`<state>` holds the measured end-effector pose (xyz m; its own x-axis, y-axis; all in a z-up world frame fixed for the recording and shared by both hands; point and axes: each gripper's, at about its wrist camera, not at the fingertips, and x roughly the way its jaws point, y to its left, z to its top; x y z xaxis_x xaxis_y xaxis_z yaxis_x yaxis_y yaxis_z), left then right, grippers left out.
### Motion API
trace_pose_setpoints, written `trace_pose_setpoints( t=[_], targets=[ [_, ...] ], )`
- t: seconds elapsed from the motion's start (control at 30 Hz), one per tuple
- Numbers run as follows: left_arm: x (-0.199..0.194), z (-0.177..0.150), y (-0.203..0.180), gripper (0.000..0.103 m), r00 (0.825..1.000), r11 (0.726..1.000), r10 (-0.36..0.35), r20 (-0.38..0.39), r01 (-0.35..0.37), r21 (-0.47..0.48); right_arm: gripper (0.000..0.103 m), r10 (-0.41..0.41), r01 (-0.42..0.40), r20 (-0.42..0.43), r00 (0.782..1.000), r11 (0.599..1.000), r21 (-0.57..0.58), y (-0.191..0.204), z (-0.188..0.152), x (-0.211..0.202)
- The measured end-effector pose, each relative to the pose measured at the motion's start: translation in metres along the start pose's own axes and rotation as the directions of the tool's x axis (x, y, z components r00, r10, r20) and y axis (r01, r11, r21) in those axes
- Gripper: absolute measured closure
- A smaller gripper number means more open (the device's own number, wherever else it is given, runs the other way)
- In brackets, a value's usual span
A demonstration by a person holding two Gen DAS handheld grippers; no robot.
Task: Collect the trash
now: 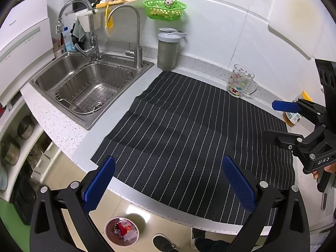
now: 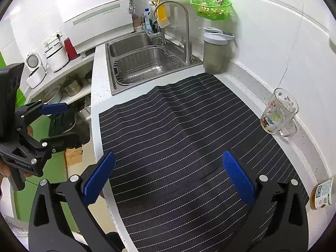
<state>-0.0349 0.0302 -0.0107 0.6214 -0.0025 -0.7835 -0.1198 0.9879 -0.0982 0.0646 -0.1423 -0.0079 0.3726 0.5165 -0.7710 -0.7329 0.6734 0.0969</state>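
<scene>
Both grippers hang over the striped mat (image 1: pixel 189 130) and neither is carrying anything. The left gripper (image 1: pixel 168 187) has its jaws spread wide, blue pads well apart with only mat and desk edge showing between them. The right gripper (image 2: pixel 168 180) is the same: jaws spread, nothing pinched.

And the trash? Down on the floor, just off the desk edge, sits a small round bin (image 1: pixel 121 231) with red and white wrappers already in it. That looks like the collecting point, placed low and close so scraps can be dropped straight off the edge. A shoe (image 1: pixel 163 243) stands beside it.

The mat itself shows no loose scraps in either view. So what is left up here looks like kitchen kit rather than rubbish: a printed glass mug (image 2: pixel 279 113) parked against the wall, a grey lidded jug (image 1: pixel 169 48) beside the sink (image 1: pixel 90 88), a green basket (image 1: pixel 164 9) hung on the tiles. A labelled jar (image 2: pixel 322 195) stands at the mat's right edge, near the right gripper.

My read: the collecting is at or near its end, open jaws simply waiting for a target
</scene>
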Motion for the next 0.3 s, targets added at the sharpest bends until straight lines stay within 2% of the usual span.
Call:
trace_pose_setpoints(
  t=[0.13, 0.3],
  targets=[
    [0.0003, 0.0003, -0.0014, 0.005, 1.0, 1.0, 0.02, -0.001, -0.02, 0.016, 0.003, 0.002, -0.002, -0.001, 1.0, 1.0, -0.002, 0.0006, 0.0016, 0.0001],
    [0.001, 0.0011, 0.0031, 0.005, 1.0, 1.0, -0.004, -0.004, 0.004, -0.006, 0.003, 0.002, -0.002, -0.001, 1.0, 1.0, -0.003, 0.0009, 0.0022, -0.0001]
  ],
)
